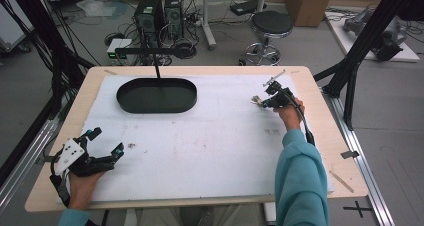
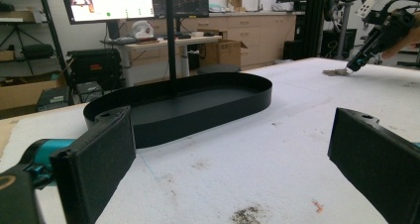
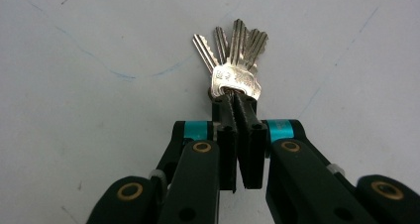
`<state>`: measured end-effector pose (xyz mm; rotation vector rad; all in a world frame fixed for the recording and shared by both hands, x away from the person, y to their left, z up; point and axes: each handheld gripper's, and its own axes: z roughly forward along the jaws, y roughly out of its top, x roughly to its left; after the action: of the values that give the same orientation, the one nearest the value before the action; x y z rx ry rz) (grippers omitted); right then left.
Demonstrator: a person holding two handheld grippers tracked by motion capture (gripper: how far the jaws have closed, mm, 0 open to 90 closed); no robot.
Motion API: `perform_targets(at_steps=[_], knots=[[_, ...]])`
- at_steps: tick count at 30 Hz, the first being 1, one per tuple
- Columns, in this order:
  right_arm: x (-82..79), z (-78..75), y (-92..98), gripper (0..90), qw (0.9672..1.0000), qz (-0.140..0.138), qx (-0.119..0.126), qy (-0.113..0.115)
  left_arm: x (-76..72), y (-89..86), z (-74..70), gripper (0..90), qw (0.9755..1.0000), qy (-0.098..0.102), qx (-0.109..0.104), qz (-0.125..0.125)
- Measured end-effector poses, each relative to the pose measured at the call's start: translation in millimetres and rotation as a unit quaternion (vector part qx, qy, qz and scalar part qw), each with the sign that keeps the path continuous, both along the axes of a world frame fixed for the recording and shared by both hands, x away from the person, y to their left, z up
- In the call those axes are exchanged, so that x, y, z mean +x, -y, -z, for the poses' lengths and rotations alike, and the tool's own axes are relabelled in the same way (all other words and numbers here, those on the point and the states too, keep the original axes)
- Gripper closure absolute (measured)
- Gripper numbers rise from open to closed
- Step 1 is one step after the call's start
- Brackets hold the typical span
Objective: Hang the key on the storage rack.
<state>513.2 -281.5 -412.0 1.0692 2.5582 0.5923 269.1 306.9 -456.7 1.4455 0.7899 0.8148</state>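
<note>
A grey floor (image 1: pixel 310 46) spreads behind the wooden table (image 1: pixel 60 136), strewn with cables. Two black computer towers (image 1: pixel 160 13) stand there, and a round black stool (image 1: pixel 270 26) on a chrome base beside cardboard boxes (image 1: pixel 310 1). Farther back — in the left gripper view — a lit monitor (image 2: pixel 111 6) hangs above a desk (image 2: pixel 163 43), with pale wood cabinets (image 2: pixel 247 28) along the wall.

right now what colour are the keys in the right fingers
Silver keys, clearest in the right gripper view.
</note>
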Motion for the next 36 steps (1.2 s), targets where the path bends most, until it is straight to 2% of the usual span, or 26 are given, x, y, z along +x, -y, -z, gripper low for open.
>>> perform_targets(at_steps=[4, 6, 10, 14, 15, 16, 19, 21, 23, 24, 26, 30, 33, 34, 36], knots=[[-0.5, -2.7, 0.4, 88.3, 1.0, 0.0, 0.0, 0.008, 0.1, -0.3, 0.1, 5.0, 1.0, 0.0, -0.002, 0.0], [-2.0, -5.7, 0.6, 88.5, 0.9999, 0.006, 0.008, 0.005, 0.2, -0.3, 0.1, 4.9, 1.0, 0.0, -0.003, 0.0], [-6.1, -15.6, 1.4, 88.5, 0.9996, 0.001, 0.027, 0.012, 0.4, -0.4, -0.1, 4.9, 1.0, -0.003, -0.006, 0.0], [-14.8, -30.8, 2.7, 88.6, 0.9978, -0.005, 0.06, 0.025, 1.7, 0.2, -0.8, 5.0, 1.0, -0.007, 0.0, 0.002], [-20.4, -39.0, 3.5, 88.6, 0.9963, -0.01, 0.08, 0.029, 2.1, 0.4, -1.1, 5.0, 0.9999, -0.011, 0.002, 0.004], [-20.4, -39.0, 3.5, 88.6, 0.9963, -0.01, 0.08, 0.029, 2.8, 0.6, -1.8, 5.0, 0.9998, -0.016, 0.005, 0.006], [-30.5, -51.9, 4.6, 88.6, 0.9921, -0.024, 0.116, 0.043, 3.9, 0.4, -5.9, 4.9, 0.9998, -0.02, 0.01, 0.004], [-39.1, -62.6, 5.1, 88.6, 0.9871, -0.039, 0.145, 0.055, 4.3, 0.0, -11.4, 4.9, 0.9999, -0.014, 0.0, 0.006], [-46.4, -71.2, 4.2, 88.6, 0.9824, -0.054, 0.167, 0.064, 6.7, -0.9, -18.2, 4.9, 0.9993, -0.024, -0.014, 0.026], [-51.1, -76.1, 3.4, 88.6, 0.9789, -0.062, 0.183, 0.068, 8.4, -0.9, -22.3, 5.0, 0.9989, -0.03, -0.014, 0.034], [-61.5, -86.1, 0.2, 88.6, 0.9694, -0.092, 0.211, 0.086, 11.5, 0.3, -31.9, 4.9, 0.9981, -0.035, -0.003, 0.051], [-80.5, -98.2, -9.7, 88.5, 0.9565, -0.128, 0.241, 0.103, 19.0, 6.3, -54.2, 5.0, 0.996, -0.04, 0.008, 0.079], [-94.6, -103.9, -19.6, 88.5, 0.9443, -0.16, 0.265, 0.111, 26.0, 14.5, -73.1, 4.9, 0.9937, -0.041, 0.014, 0.103], [-99.6, -105.7, -23.4, 88.5, 0.9377, -0.174, 0.28, 0.111, 27.3, 16.8, -77.4, 4.9, 0.9931, -0.041, 0.014, 0.109], [-106.3, -107.9, -28.6, 88.5, 0.9277, -0.189, 0.302, 0.112, 30.8, 24.0, -88.6, 4.9, 0.9908, -0.041, 0.018, 0.128]])
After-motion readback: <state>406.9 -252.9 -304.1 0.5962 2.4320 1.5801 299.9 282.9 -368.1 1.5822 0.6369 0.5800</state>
